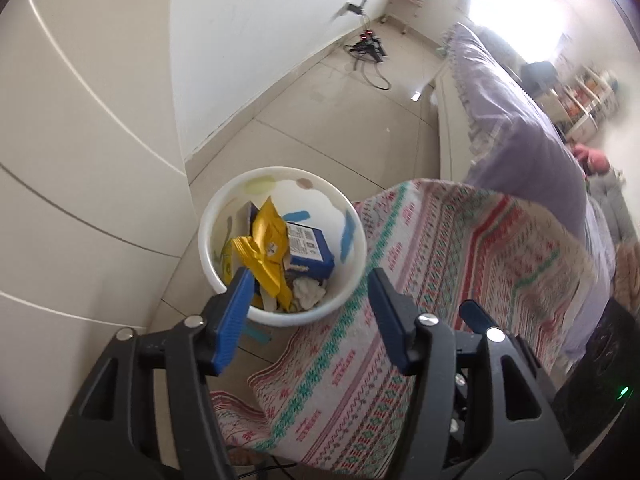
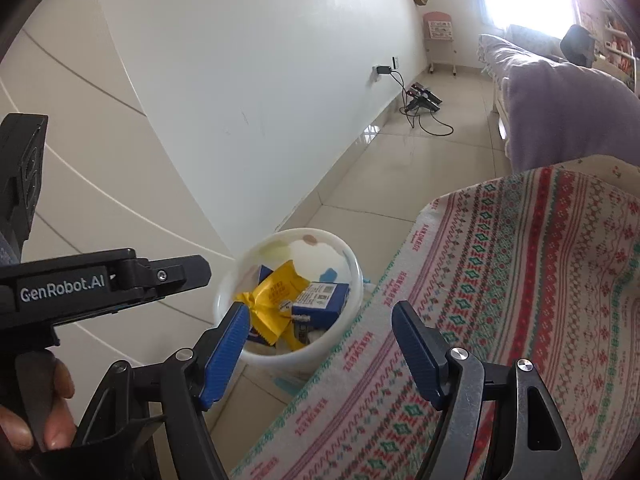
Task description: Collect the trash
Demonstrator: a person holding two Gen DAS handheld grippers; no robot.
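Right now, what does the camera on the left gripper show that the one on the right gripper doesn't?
Only the left wrist view shows crumpled white paper at the bottom of the white bin, and a green light on a black device at the lower right.

Only the right wrist view shows the other handheld gripper's black body, with its printed brand name, and the person's fingers around its handle.

Both show the bin standing on the tiled floor beside the patterned cloth, holding a yellow wrapper and a blue box, with open blue-padded jaws in front.

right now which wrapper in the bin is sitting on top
The yellow wrapper; it lies crumpled over the blue box in the white bin.
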